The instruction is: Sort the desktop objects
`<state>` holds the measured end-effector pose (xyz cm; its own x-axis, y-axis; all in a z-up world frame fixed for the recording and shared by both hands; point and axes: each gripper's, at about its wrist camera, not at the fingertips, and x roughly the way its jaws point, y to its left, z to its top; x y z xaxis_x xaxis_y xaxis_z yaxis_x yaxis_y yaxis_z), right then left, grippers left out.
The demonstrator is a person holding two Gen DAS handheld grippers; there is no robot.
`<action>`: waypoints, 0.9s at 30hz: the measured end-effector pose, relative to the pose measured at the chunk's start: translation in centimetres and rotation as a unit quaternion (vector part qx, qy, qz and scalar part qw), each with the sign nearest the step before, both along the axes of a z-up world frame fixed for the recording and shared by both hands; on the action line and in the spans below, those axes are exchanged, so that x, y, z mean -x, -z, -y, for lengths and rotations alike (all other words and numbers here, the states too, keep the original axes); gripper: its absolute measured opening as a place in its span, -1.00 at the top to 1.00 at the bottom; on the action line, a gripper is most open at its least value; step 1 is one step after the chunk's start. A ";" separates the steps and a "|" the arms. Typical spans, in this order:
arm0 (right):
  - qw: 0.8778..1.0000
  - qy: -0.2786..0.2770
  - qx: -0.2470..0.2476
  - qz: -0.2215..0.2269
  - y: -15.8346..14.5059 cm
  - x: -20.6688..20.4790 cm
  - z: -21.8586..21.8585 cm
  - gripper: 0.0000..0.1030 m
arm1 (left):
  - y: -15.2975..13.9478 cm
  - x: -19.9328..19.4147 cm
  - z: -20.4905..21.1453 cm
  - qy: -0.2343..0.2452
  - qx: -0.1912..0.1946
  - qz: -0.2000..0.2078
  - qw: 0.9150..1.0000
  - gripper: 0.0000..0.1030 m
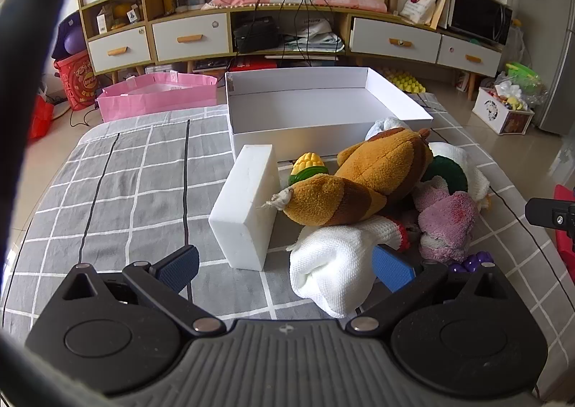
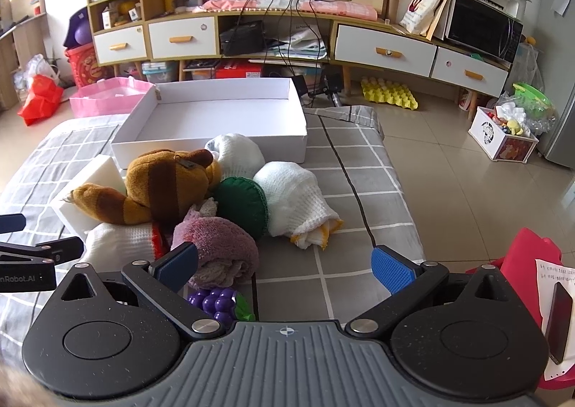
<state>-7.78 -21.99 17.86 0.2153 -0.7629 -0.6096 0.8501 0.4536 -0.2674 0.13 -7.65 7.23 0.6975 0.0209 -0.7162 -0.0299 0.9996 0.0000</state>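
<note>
Both my tongs are spread wide and hold nothing. Left tongs [image 1: 285, 270] hover over the near edge of the bench, covered in a grey cloth with a white grid [image 1: 118, 177]; right tongs [image 2: 285, 270] hover at the near right side of the pile.

Near to far:
- Purple plastic grape bunch with green leaf [image 2: 219, 301]: hard, knobbly, just under my right tongs' left finger.
- Mauve fluffy rolled towel [image 2: 219, 249]: soft, compressible, touching that same finger's pad.
- White waffle-weave cloth with red trim [image 1: 334, 263]: limp, lies against my left tongs' right pad.
- White foam block [image 1: 248, 206]: rigid, rectangular, crumbly-looking face, on the pile's left side.
- Brown striped plush animal [image 1: 363, 184]: lies on top of the pile, tail pointing toward the foam.
- Dark green round cushion-like piece [image 2: 240, 206], white waffle-weave roll with yellow edge [image 2: 294, 206], yellow plastic corn cob [image 1: 307, 162].
- Shallow white cardboard box [image 2: 215, 112]: at the far edge, nothing in it yet.

Judgement: sorting not begun. For the first pick I would take the mauve towel with the right tongs, closing across the roll's thickest part so the fabric bunches rather than slips, lifting straight up to avoid dragging the grapes, then carrying it over the pile into the box.
</note>
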 end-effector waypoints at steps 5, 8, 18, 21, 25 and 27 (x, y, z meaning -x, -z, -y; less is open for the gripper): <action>1.000 0.002 0.000 0.000 0.0 0.0 0.0 -0.99 | 0.2 0.1 0.1 0.000 0.002 -0.001 1.000 -0.99; 1.000 0.003 0.000 0.000 0.0 0.0 0.0 -0.99 | 0.2 0.0 0.1 0.000 0.002 -0.001 1.000 -0.99; 1.000 0.007 0.000 -0.001 0.1 -0.1 0.0 -0.99 | 0.3 -0.1 0.0 -0.003 0.004 -0.003 1.000 -0.99; 1.000 0.009 0.000 -0.001 0.1 -0.1 0.0 -0.99 | 0.5 -0.1 -0.1 -0.004 0.005 -0.004 1.000 -0.99; 1.000 0.011 0.000 -0.001 0.1 -0.1 0.0 -0.99 | 0.6 -0.1 -0.2 -0.006 0.008 -0.004 1.000 -0.99; 1.000 0.012 0.000 -0.001 0.1 -0.1 0.0 -0.99 | 0.7 -0.2 -0.3 -0.006 0.008 -0.005 1.000 -0.99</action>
